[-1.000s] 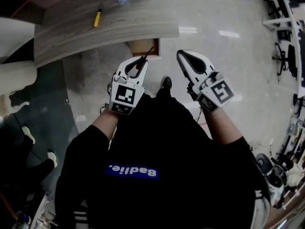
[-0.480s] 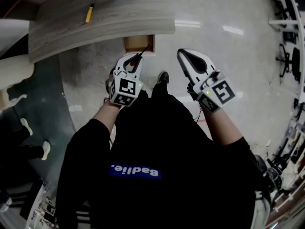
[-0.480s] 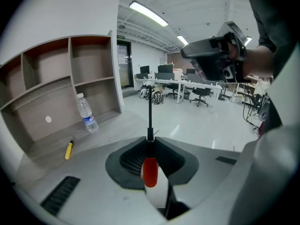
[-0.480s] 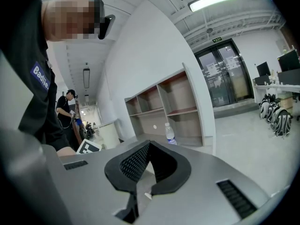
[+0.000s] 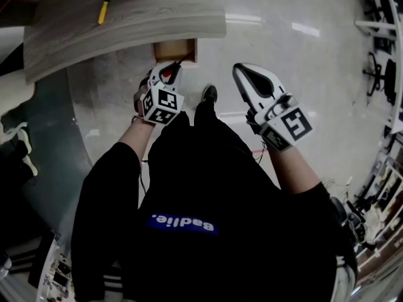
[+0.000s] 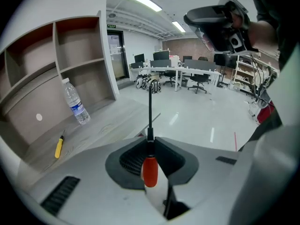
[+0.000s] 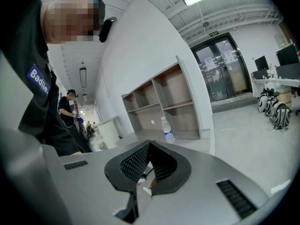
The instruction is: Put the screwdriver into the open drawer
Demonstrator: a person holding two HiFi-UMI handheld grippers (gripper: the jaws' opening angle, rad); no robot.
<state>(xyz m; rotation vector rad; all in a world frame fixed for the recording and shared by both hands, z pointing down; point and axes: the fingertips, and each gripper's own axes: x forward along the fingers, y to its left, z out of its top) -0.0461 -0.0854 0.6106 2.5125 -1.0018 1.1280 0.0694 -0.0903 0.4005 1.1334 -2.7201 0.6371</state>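
Note:
A screwdriver (image 6: 150, 169) with a red handle and a long black shaft is gripped by my left gripper (image 6: 150, 140), which is shut on the handle. Its shaft sticks out straight ahead. In the head view the left gripper (image 5: 172, 66) points down at the open wooden drawer (image 5: 162, 50) under the desk edge, and the screwdriver (image 5: 167, 74) tip reaches over the drawer's near rim. My right gripper (image 5: 239, 71) hangs to the right over the floor, its jaws shut with nothing between them. The right gripper (image 7: 148, 145) looks toward the shelves.
The curved wooden desk (image 5: 126, 17) carries a yellow-handled tool (image 5: 102, 12) and a water bottle (image 6: 76, 102). Open shelves (image 6: 70, 50) stand behind it. My shoe (image 5: 209, 94) rests on the glossy floor beside the drawer. A person (image 7: 69, 111) stands far left in the right gripper view.
My left gripper has sunk toward the drawer with the screwdriver, whose tip now reaches the drawer's rim. The right gripper has dropped a little.

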